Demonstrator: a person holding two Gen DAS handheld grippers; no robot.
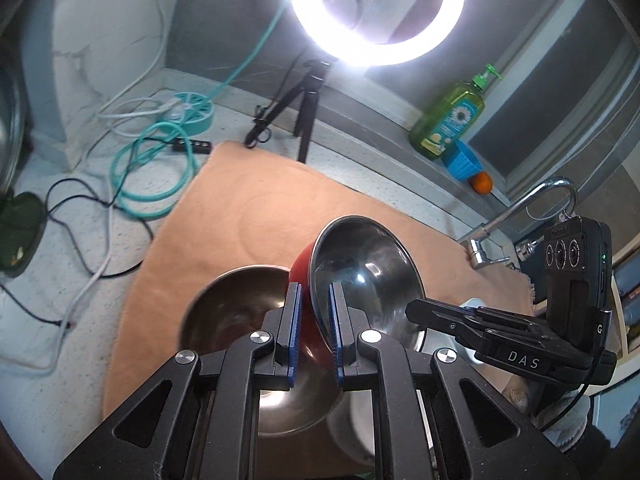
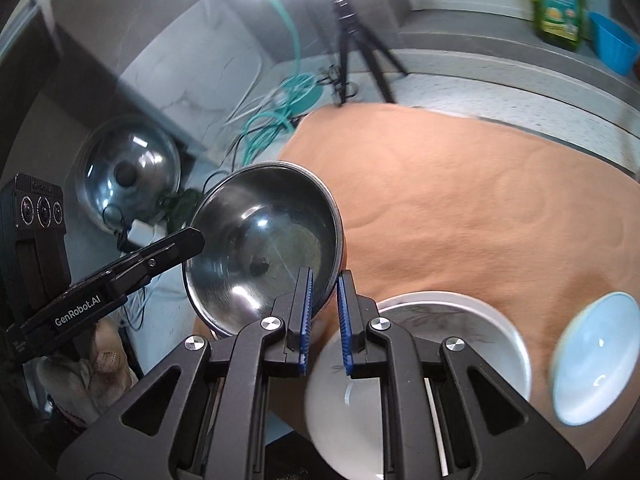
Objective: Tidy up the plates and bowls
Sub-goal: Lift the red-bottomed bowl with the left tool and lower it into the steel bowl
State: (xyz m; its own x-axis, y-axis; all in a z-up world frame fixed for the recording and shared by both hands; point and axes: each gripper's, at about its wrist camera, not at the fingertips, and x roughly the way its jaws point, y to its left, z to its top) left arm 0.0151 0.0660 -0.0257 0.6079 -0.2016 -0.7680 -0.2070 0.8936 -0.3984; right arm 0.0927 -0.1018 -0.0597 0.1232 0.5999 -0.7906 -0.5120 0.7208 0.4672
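A steel bowl with a red outside [image 1: 372,272] hangs tilted above the orange mat [image 1: 248,208], held by both grippers. My left gripper [image 1: 314,292] is shut on its near rim, with the wall between the blue pads. My right gripper [image 2: 324,280] is shut on the opposite rim of the same bowl [image 2: 264,232]. Each gripper shows in the other's view: the right gripper [image 1: 416,308] at the bowl's right edge, the left gripper [image 2: 196,240] at its left edge. A second steel bowl [image 1: 236,308] sits on the mat below. A white bowl [image 2: 460,340] and a light blue bowl [image 2: 596,356] lie on the mat [image 2: 480,200].
A ring light [image 1: 376,12] on a black tripod [image 1: 304,120] stands behind the mat. Teal and white cables [image 1: 152,168] lie on the counter to the left. A green soap bottle [image 1: 448,120], a blue cup [image 1: 464,160] and a faucet [image 1: 520,208] are at the right. A steel lid [image 2: 128,176] leans far left.
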